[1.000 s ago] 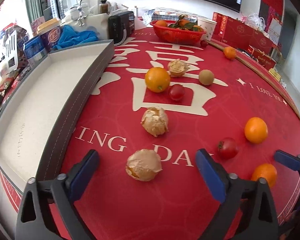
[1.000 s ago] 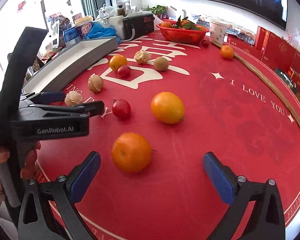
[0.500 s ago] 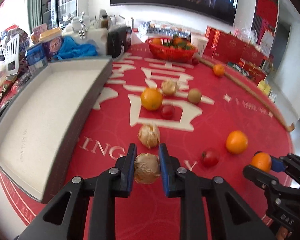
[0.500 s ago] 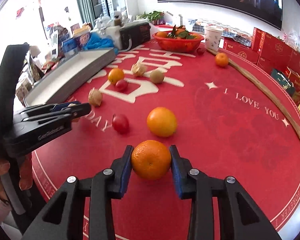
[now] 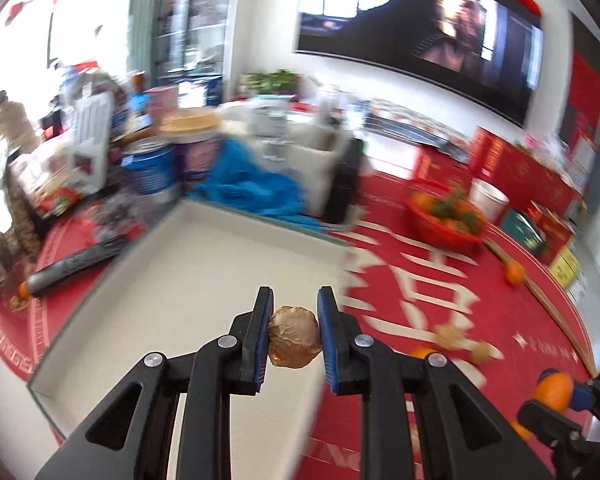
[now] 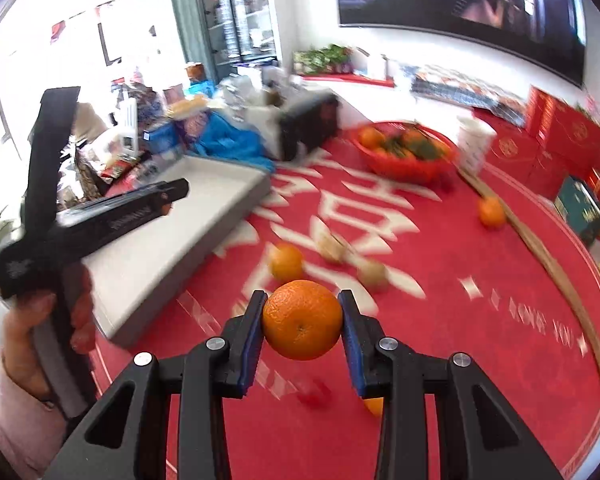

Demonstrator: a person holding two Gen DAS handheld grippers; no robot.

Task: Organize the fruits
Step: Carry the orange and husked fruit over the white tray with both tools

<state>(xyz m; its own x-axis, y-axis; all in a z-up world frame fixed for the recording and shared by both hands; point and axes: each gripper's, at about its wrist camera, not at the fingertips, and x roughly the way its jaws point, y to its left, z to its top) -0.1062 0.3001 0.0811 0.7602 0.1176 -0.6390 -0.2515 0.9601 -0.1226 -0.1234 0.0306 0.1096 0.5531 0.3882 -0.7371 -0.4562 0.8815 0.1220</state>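
My left gripper (image 5: 294,338) is shut on a papery brown husk fruit (image 5: 294,343) and holds it in the air over the pale inside of the grey tray (image 5: 172,280). My right gripper (image 6: 302,320) is shut on an orange (image 6: 302,319), lifted above the red tablecloth. The tray also shows in the right wrist view (image 6: 188,236), to the left of the orange. Loose fruit lies on the cloth: an orange (image 6: 286,261), a husk fruit (image 6: 332,246), a brown round fruit (image 6: 374,276), a red tomato (image 6: 314,394).
A red basket of oranges (image 6: 404,152) stands at the back, with a white cup (image 6: 474,148) and a lone orange (image 6: 491,211) near a wooden strip. Clutter, a blue cloth (image 5: 256,192) and a black box (image 6: 308,124) sit behind the tray. Red boxes line the right side.
Both grippers have lifted their fruit off the cloth. The left one has swung left, from the cloth to over the tray. The right one has risen and moved toward the tray.
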